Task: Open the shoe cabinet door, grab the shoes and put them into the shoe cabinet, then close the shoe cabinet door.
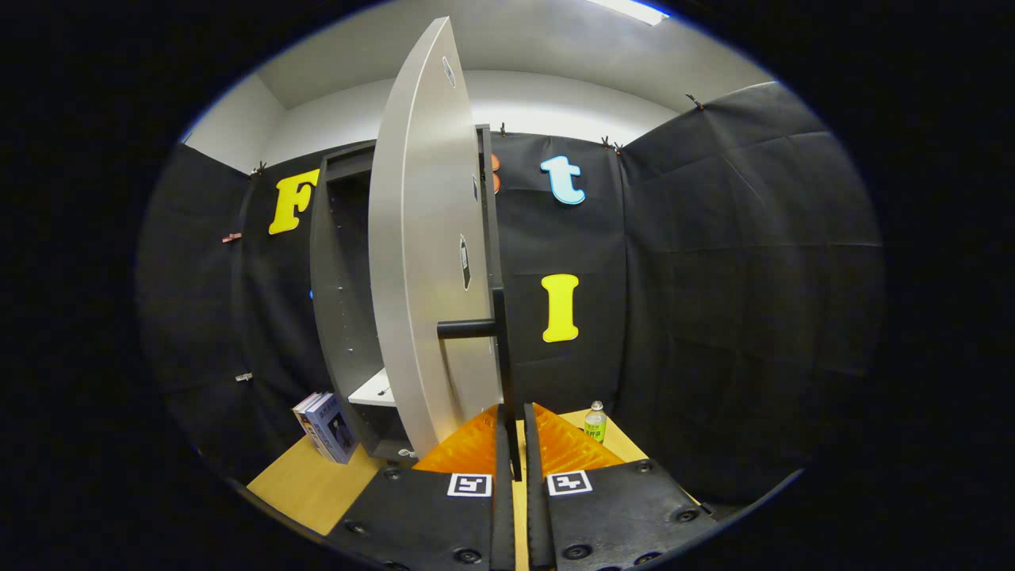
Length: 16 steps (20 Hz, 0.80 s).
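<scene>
**Inspector A:** Setting: a booth walled in black cloth, white ceiling with a strip light (pixel 630 9) at 1 o'clock overhead, and a pale wooden worktop (pixel 305 484) underfoot

**Inspector B:** Task item?

**A:** The shoe cabinet (pixel 341 301), dark-bodied, stands at 11 o'clock beyond the fingers. Its grey door (pixel 424 238) is swung open, edge-on toward the camera at 12 o'clock, with a dark bar handle (pixel 468 328) projecting near its free edge. A white shelf (pixel 374 390) shows low inside the carcass

**B:** Fingers?

**A:** The gripper (pixel 511 444) has its fingers drawn nearly together, a narrow slit between them. The door's dark edge runs down into that slit; whether both press on it I cannot tell

**B:** Other items?

**A:** A small stack of books (pixel 327 428) leans against the cabinet's base at 10 o'clock. A bottle (pixel 595 422) with a green label stands at 1 o'clock, just beyond the right finger, near the cloth wall
</scene>
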Each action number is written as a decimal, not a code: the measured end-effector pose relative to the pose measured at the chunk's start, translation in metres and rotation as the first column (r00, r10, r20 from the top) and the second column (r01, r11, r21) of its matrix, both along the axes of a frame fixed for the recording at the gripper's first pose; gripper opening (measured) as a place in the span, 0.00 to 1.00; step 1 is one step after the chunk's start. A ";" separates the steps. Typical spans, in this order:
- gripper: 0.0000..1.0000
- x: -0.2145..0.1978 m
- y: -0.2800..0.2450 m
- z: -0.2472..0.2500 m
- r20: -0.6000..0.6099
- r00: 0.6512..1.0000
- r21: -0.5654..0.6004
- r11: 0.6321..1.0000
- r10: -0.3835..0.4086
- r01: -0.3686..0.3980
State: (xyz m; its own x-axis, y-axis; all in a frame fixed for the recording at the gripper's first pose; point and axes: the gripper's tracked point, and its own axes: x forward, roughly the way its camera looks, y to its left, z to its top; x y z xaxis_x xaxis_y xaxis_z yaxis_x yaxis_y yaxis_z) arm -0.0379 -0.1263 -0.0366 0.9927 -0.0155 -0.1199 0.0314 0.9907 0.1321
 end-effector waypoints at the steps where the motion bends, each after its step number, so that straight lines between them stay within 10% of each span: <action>1: 0.11 -0.002 -0.005 0.000 -0.001 1.000 -0.001 1.000 -0.007 0.007; 10: 0.11 -0.042 -0.041 0.005 0.007 0.996 -0.007 0.996 -0.087 0.087; 16: 0.62 -0.071 0.027 0.015 -0.053 0.999 -0.009 1.000 0.000 0.000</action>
State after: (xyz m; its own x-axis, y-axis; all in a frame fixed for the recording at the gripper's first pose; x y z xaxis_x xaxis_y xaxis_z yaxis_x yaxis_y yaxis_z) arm -0.1090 -0.0994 -0.0219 0.9849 -0.0168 -0.1725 0.0382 0.9918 0.1217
